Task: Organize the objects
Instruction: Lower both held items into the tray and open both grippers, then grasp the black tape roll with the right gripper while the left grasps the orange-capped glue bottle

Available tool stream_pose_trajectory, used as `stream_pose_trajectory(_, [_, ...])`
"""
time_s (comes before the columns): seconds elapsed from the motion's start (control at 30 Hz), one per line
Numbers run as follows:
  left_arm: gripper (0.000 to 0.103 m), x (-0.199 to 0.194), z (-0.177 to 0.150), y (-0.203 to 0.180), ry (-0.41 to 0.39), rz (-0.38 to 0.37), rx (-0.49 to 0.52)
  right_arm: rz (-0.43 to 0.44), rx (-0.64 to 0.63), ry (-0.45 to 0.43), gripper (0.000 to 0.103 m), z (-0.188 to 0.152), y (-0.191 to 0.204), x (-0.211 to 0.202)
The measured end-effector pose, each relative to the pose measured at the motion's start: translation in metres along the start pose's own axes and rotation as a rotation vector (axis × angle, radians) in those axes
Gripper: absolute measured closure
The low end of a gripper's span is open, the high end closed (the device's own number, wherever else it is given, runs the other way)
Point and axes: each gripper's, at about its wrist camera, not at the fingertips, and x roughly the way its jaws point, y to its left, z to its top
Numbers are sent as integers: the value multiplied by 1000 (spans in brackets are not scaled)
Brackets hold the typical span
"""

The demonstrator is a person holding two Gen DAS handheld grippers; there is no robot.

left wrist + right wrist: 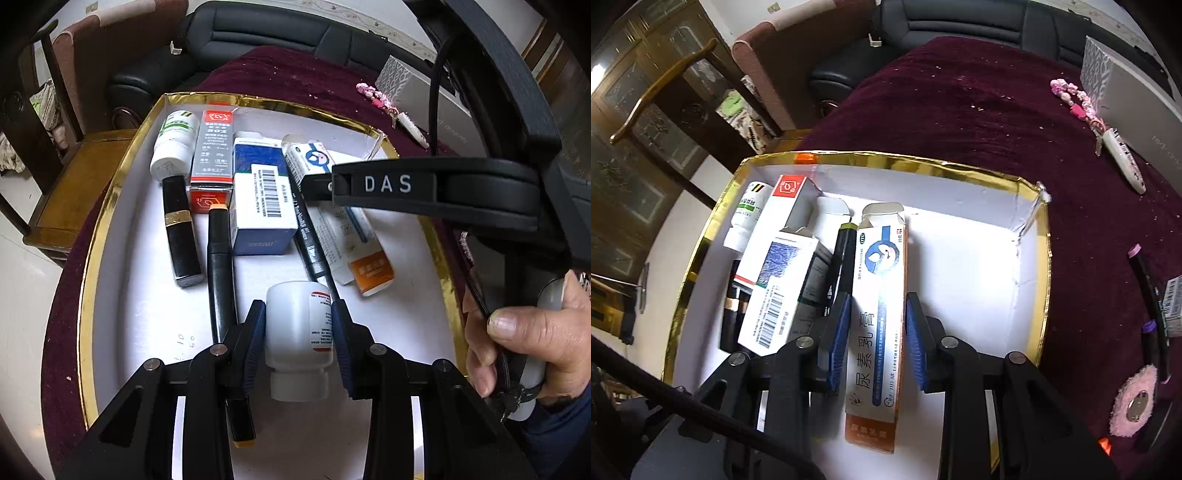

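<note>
Fingers of L gripper (298, 345) are clamping a white bottle (298, 332); R gripper (874, 341) is clamping a carton (877, 317). Both are hanging over the tray (960, 258), probably to line them w/ the boxes ahead.

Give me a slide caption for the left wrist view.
Left claw grips a white bottle over the gold-rimmed tray, where boxes and tubes lie in rows.

The right gripper (325, 186) hides part of the ointment carton (369, 266).
</note>
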Motion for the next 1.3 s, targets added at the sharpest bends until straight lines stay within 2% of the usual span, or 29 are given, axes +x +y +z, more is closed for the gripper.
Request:
stream_pose_trajectory(0.4, [72, -22, -4, -13, -39, 17, 30, 55, -3, -41, 76, -23, -6, -32])
stream_pose_trajectory(0.8, [72, -34, -21, -61, -74, -17, 91, 167, 22, -122, 75, -58, -24, -70])
stream_pose_trajectory(1.0, [72, -33, -27, -99, -62, -57, 145, 190, 74, -214, 74, -83, -62, -112])
stream_pose_trajectory(1.07, [72, -30, -29, -114, -54, -67, 163, 176, 105, -250, 68, -94, -83, -128])
stream_pose_trajectory(1.17, [72, -21, -33, -135, -34, -90, 179, 139, 143, -297, 65, -107, -113, -148])
stream_pose_trajectory(1.3, [72, -7, -35, -163, -3, -125, 160, 87, 190, -354, 58, -127, -150, -166])
